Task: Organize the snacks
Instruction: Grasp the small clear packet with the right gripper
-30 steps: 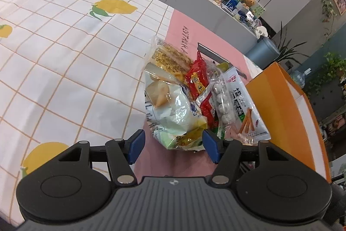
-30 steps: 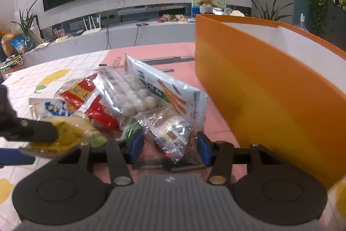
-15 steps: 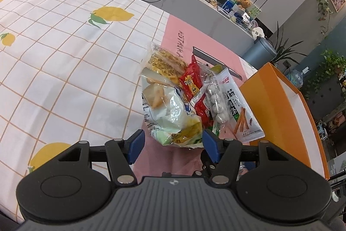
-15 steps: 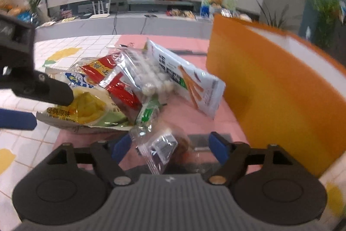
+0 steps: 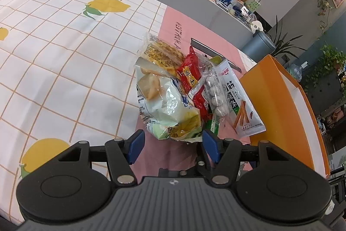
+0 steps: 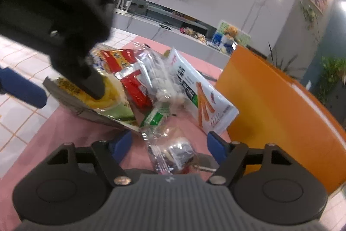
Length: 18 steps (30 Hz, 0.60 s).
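Snacks (image 5: 179, 88) are heaped on the pink mat (image 5: 173, 31), just left of the orange box (image 5: 279, 105), and I'm working the near edge of that heap. My right gripper (image 6: 169, 142) has its jaws closing right now around a small clear packet (image 6: 173, 153) that lies between the blue pads; from the blurred right wrist view I judge the pads are not pressing on it yet. My left gripper (image 5: 173, 142) hangs at a medium width with nothing in it, its tips just short of the big pale green chip bag (image 5: 166, 105).

To do this pick well, I want the pads to meet across the packet's body, not on the loose crinkled film at its edge, or it will slide out as I lift. I also need to keep the right tool clear of the left one, which looms dark across the upper left of the right wrist view.

Beside the chip bag lie a red packet (image 5: 190, 77), a clear bag of white balls (image 5: 213, 92) and a white pouch printed with orange sticks (image 5: 240, 107), that pouch nearest the box wall. As for the box itself, I see only its orange outside and a strip of white inner wall; whether anything is in it I cannot tell.
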Tool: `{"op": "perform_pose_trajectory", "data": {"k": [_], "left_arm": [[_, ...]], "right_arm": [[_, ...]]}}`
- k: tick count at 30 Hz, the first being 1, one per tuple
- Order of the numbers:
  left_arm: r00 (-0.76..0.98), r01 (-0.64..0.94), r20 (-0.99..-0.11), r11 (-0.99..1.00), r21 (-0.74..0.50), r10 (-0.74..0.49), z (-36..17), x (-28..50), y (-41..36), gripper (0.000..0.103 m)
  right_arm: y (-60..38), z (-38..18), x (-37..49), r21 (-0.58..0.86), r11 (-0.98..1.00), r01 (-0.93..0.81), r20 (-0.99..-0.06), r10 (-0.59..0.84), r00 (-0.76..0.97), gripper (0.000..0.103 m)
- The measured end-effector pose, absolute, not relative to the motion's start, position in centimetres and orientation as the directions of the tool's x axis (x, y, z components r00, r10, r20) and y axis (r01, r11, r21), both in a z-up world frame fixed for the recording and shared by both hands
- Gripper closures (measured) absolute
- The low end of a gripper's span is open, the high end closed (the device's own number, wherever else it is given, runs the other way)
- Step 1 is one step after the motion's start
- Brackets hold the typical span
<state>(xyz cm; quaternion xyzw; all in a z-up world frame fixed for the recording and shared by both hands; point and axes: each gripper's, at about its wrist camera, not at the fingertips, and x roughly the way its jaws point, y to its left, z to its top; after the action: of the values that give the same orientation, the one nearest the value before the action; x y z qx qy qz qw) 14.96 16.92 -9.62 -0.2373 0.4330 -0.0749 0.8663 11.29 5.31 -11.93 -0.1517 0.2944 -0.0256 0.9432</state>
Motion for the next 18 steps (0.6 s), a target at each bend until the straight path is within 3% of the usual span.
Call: {"op": "perform_pose_trajectory", "data": {"k": [3, 4, 18], "left_arm": [[0.615, -0.075, -0.714, 0.876, -0.476, -0.335, -9.6, 14.9, 16.9, 0.032], [0.615, -0.075, -0.714, 0.876, -0.476, -0.335, -9.6, 14.9, 16.9, 0.032], [0.649, -0.038, -0.68, 0.878, -0.477, -0.341, -9.2, 15.5, 16.5, 0.027]], "right_arm": [[5.0, -11.9, 11.5, -0.291, 0.955, -0.052, -0.558, -0.125, 0.821, 0.056], [5.0, -12.0, 11.8, -0.289, 0.956, -0.055, -0.559, -0.122, 0.82, 0.057], [4.1, -11.9, 12.0, -0.207, 0.978, -0.033, -0.578, -0.095, 0.81, 0.063]]}}
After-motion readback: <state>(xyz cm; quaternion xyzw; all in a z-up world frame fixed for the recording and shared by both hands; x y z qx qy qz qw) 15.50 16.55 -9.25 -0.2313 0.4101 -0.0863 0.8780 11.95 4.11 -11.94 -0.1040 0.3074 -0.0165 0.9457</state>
